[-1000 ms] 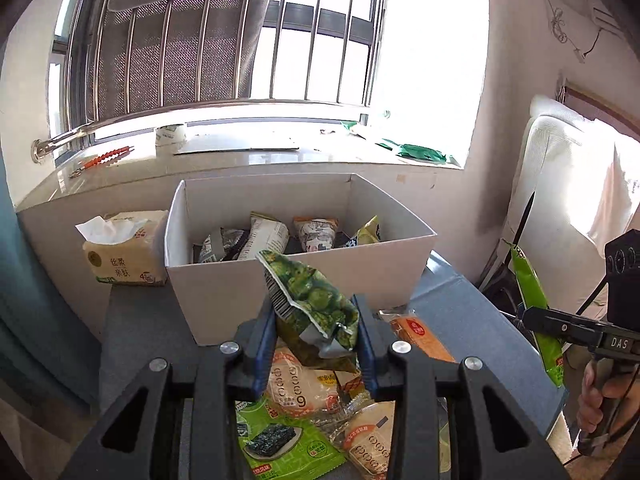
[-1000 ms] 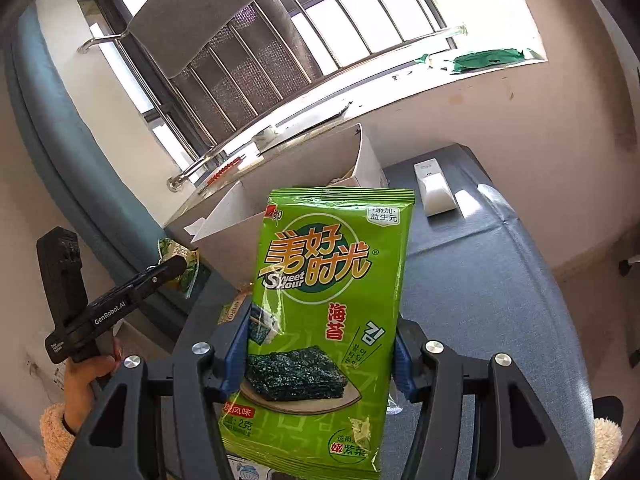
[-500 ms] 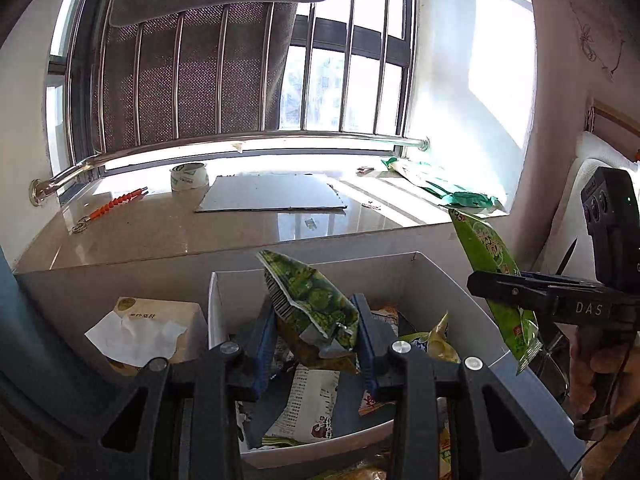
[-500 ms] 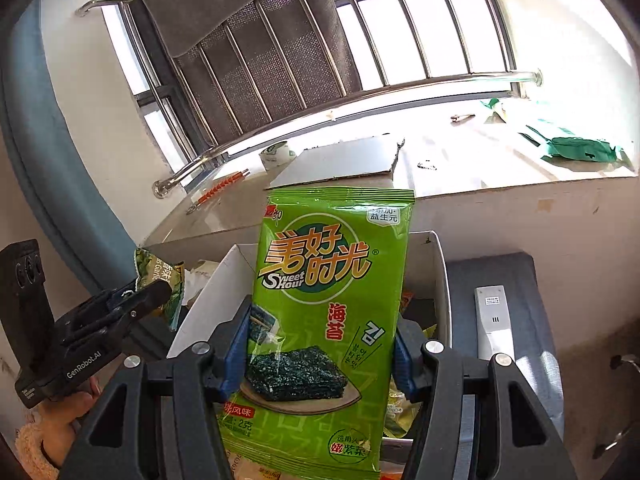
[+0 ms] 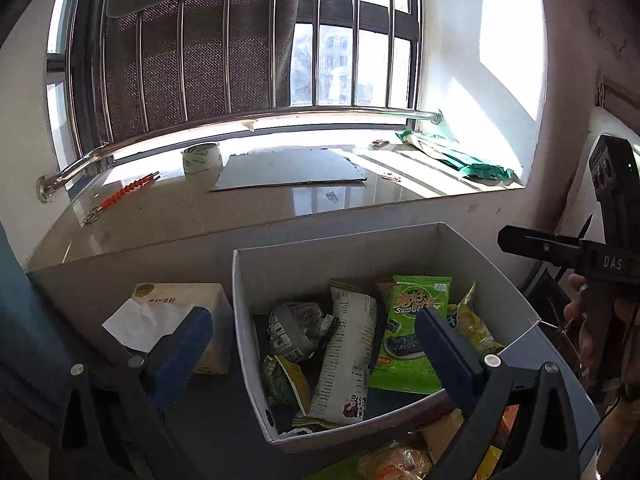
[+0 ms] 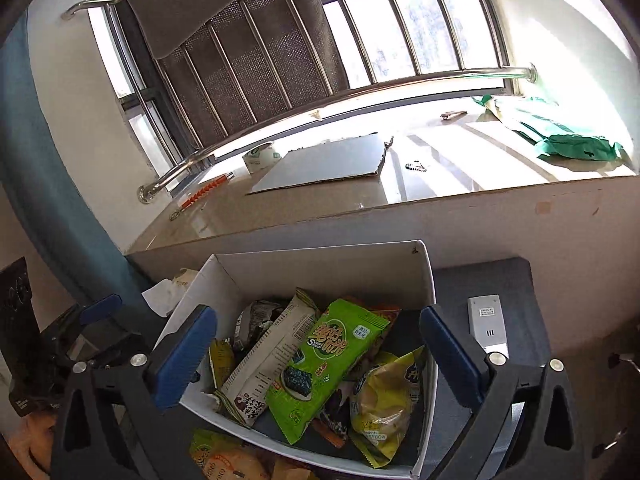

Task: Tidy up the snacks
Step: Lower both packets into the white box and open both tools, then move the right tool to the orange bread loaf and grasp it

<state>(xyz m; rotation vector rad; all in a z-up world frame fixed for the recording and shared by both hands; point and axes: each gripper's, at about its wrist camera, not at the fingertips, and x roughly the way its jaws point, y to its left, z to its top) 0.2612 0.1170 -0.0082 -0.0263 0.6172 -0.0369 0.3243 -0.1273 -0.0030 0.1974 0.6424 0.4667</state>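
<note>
A white cardboard box (image 5: 340, 252) (image 6: 320, 268) holds several snack packs. The green seaweed pack (image 5: 412, 332) (image 6: 328, 364) lies in it at the right, on other packs. The green pea pack (image 5: 286, 384) lies at the box's front left, next to a long white pack (image 5: 348, 360) (image 6: 268, 360). My left gripper (image 5: 312, 336) is open and empty above the box. My right gripper (image 6: 316, 344) is open and empty above the box; its side shows in the left wrist view (image 5: 560, 248).
A tissue pack (image 5: 176, 316) stands left of the box. More snack packs (image 5: 396, 460) (image 6: 224, 460) lie in front of it. A white remote (image 6: 486, 324) lies on the grey surface to the right. The window ledge (image 5: 280, 196) behind carries tape, cardboard and a green bag.
Both grippers opened above the box. The green pea pack dropped from the left gripper and the green seaweed pack from the right; both now lie in the box.
</note>
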